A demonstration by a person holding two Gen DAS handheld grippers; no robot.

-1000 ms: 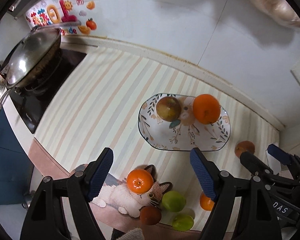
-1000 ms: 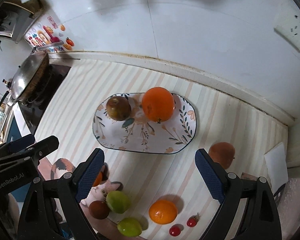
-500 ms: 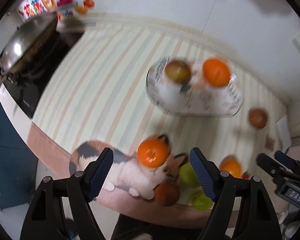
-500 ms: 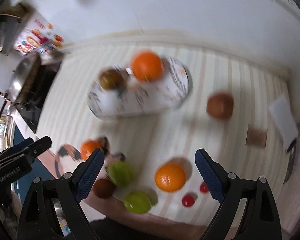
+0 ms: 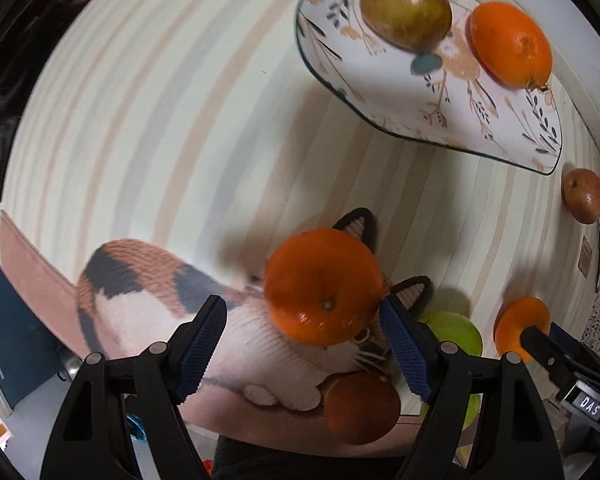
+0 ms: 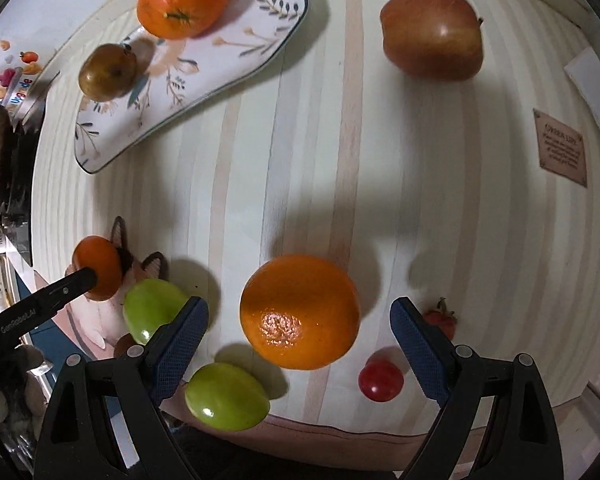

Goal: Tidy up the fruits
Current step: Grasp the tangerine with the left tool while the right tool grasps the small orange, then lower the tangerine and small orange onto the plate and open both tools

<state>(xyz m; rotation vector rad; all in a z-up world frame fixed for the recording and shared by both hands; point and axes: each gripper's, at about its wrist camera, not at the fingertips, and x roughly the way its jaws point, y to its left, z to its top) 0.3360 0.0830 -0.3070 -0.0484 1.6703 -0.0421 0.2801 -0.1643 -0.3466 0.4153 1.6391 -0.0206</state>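
Both tools point(image 5: 300, 344) point(image 6: 300, 344) gape, straddling oranges point(image 5: 324, 286) point(image 6: 299, 312).

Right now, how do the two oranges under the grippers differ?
The left orange lies on the cat picture of the mat; the right orange lies on bare stripes. The left orange nearly touches one pad of the left gripper; the right orange has gaps both sides inside the right gripper. Neither is gripped.
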